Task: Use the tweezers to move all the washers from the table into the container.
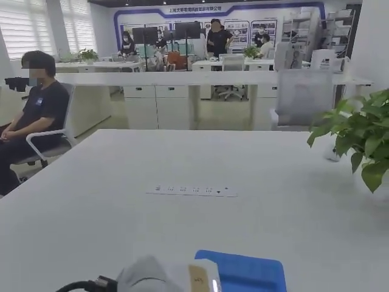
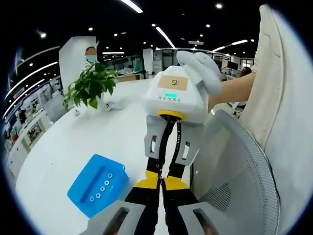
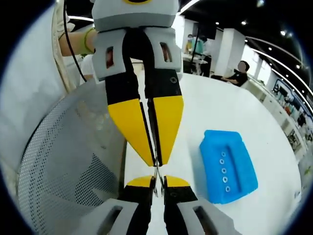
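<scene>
1. Right gripper (image 3: 156, 182), just beside one long edge of the blue tray (image 3: 242, 171). Its jaws are squeezed to a slit, pinching a thin metal sliver that I take for the tweezers (image 3: 157, 192). Gripping them that low looks meant to leave the points free to work.
2. Nose to nose with it comes the left gripper (image 3: 156, 161), no nearer the tray. Its yellow jaws are drawn together to a point right at the sliver's end. Whether they nip the metal or only meet it, I can't tell. My read: it's steadying or straightening the tweezers in the other's grip.
3. The tray itself lies flat on the white table (image 3: 205, 107), apart from both grippers.
4. In the tray's groove sit five small pale rings in a row, the washers (image 3: 224, 170) by my judgement. Neither tool touches them. The groove spaces them so they could be taken one at a time.
5. On the side of the grippers away from the tray is a mesh chair back (image 3: 63, 161), close by. Fiddling with the tool off to that side risks no knock to the row.
6. The task looks barely begun, and I can't tell which thing is the container.
</scene>
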### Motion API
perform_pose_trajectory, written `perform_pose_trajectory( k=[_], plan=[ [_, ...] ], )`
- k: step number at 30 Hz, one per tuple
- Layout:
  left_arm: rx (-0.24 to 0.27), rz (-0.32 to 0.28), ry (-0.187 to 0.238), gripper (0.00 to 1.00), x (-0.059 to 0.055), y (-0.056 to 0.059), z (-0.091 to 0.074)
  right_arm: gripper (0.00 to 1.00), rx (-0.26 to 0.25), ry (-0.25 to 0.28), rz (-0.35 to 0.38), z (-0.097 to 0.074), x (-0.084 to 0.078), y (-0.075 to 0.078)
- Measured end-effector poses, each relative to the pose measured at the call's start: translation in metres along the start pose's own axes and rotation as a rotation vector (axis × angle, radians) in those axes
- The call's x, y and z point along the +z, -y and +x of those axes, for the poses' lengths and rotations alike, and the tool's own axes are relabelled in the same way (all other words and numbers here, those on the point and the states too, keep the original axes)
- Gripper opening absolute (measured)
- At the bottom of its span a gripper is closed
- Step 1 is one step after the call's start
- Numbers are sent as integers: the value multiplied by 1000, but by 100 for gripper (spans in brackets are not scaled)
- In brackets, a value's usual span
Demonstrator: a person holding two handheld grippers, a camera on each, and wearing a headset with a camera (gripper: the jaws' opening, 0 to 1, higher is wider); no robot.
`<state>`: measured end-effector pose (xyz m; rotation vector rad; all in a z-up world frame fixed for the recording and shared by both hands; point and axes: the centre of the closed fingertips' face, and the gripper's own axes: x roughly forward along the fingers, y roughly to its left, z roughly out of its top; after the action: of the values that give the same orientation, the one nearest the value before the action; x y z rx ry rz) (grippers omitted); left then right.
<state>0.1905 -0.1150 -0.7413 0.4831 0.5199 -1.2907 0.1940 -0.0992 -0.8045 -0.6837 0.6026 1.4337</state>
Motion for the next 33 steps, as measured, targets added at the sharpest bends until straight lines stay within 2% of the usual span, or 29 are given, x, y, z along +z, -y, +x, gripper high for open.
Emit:
perform_pose_trajectory(
  k=[4,12,15,20,24,33],
  plan=[
    [-23,14,-60,0,-11,-3,4,5,-11,-18,15,2,-8,5],
    [-56,7,-114,0,-23,-10,7,5,-23,-37,33,6,-15,9],
    [-63,-2,-139,0,-31,-11,8,5,-26,-48,33,6,-17,9],
    [-83,-38,-166,0,-46,-10,9,5,-12,-59,36,12,-21,6],
    [-103,-82,-165,0,-55,-7,11,5,9,-73,34,17,-24,1],
    [-111,-110,-198,0,-71,-5,17,5,27,-89,39,28,-31,-2]
  ],
)
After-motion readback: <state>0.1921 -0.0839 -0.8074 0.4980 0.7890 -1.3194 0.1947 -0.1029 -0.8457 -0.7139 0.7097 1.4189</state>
